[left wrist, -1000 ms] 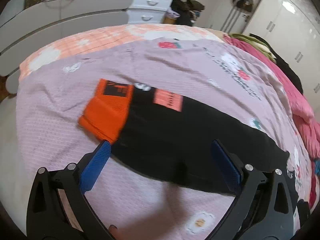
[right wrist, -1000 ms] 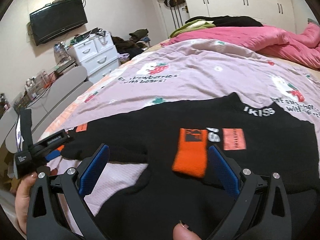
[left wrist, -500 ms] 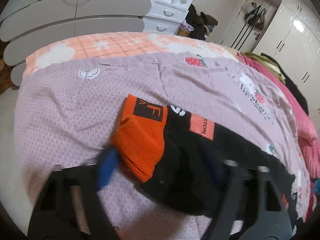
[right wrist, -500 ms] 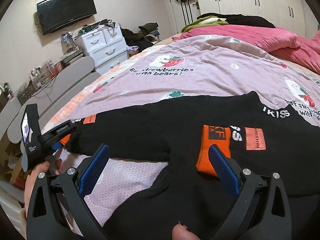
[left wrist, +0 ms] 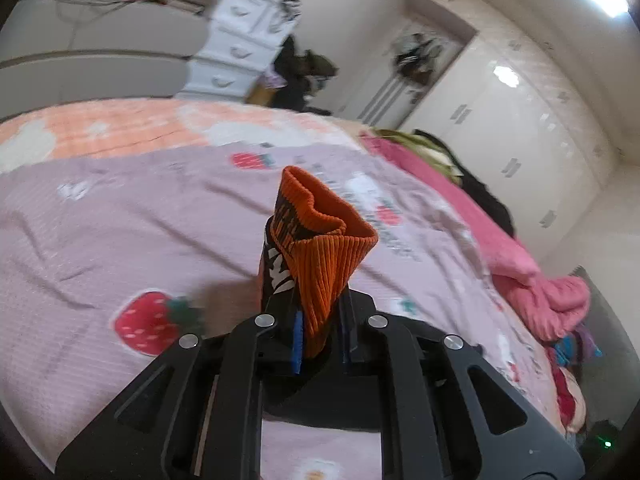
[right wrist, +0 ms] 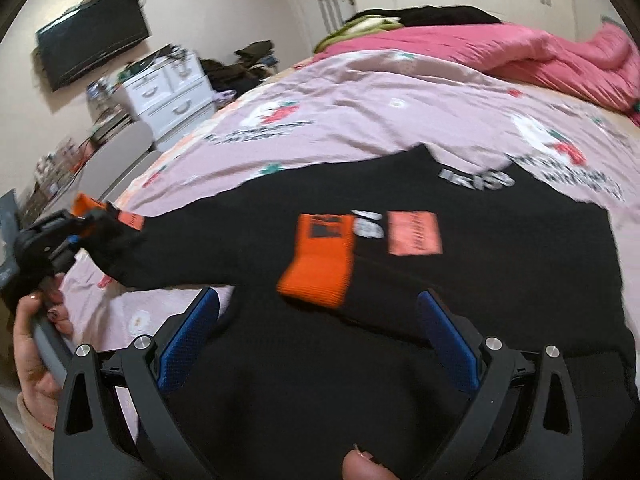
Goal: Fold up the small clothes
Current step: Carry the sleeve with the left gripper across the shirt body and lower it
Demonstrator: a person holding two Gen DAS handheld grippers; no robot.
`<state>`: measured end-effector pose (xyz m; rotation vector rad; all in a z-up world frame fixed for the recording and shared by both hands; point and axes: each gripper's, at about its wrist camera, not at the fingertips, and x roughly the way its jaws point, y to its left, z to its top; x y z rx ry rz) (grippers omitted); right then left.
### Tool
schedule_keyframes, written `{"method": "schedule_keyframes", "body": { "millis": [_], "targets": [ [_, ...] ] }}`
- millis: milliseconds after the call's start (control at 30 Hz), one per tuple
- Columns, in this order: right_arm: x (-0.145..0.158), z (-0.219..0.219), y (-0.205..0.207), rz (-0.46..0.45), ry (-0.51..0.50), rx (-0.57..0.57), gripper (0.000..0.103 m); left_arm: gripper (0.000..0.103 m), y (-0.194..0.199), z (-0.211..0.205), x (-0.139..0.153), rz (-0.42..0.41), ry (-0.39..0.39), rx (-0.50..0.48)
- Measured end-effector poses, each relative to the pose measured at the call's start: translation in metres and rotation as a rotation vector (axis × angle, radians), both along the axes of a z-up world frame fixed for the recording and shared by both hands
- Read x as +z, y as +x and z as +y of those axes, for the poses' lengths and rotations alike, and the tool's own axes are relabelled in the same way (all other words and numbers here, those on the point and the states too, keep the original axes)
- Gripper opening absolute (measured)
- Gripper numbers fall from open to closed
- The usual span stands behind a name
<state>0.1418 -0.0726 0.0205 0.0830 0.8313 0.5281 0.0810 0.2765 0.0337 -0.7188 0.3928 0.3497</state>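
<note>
A black sweater point(right wrist: 440, 288) with orange ribbed cuffs lies spread on the bed. My left gripper point(left wrist: 320, 344) is shut on the left sleeve's orange cuff point(left wrist: 324, 248) and holds it up off the bed. It also shows in the right wrist view point(right wrist: 72, 236), at the far left, with the sleeve stretched out from it. My right gripper point(right wrist: 316, 340) is open above the sweater's body. The other orange cuff point(right wrist: 320, 256) lies flat on the sweater just beyond its blue pads point(right wrist: 448, 340).
The bed has a pink strawberry-print sheet point(left wrist: 120, 232). A pink quilt point(right wrist: 500, 52) and dark clothes are heaped at the far side. White drawers point(right wrist: 168, 92) and a wall TV point(right wrist: 92, 52) stand beyond the bed.
My left gripper closed on the left sleeve's orange cuff and lifted it off the bed. My right gripper stayed open and shifted slightly over the sweater.
</note>
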Motion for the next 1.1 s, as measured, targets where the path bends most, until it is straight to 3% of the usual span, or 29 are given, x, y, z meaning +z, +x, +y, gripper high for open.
{"method": "schedule_keyframes", "body": {
  "millis": [133,467,800,1100],
  "targets": [
    [-0.001,-0.031,0.0,0.022,0.056,-0.063,0.098,0.006,0.006,-0.023,0.016,-0.077,-0.012,-0.081],
    [0.005,-0.081,-0.002,0.015,0.048,-0.173,0.099,0.006,0.032,-0.082,0.043,-0.194,-0.021,-0.316],
    [0.013,-0.107,0.003,0.013,0.085,-0.235,0.099,0.006,0.054,-0.141,0.048,-0.197,0.029,-0.496],
    [0.019,-0.139,0.007,0.016,0.128,-0.316,0.099,0.006,0.074,-0.186,0.028,-0.15,0.031,-0.64]
  ]
}}
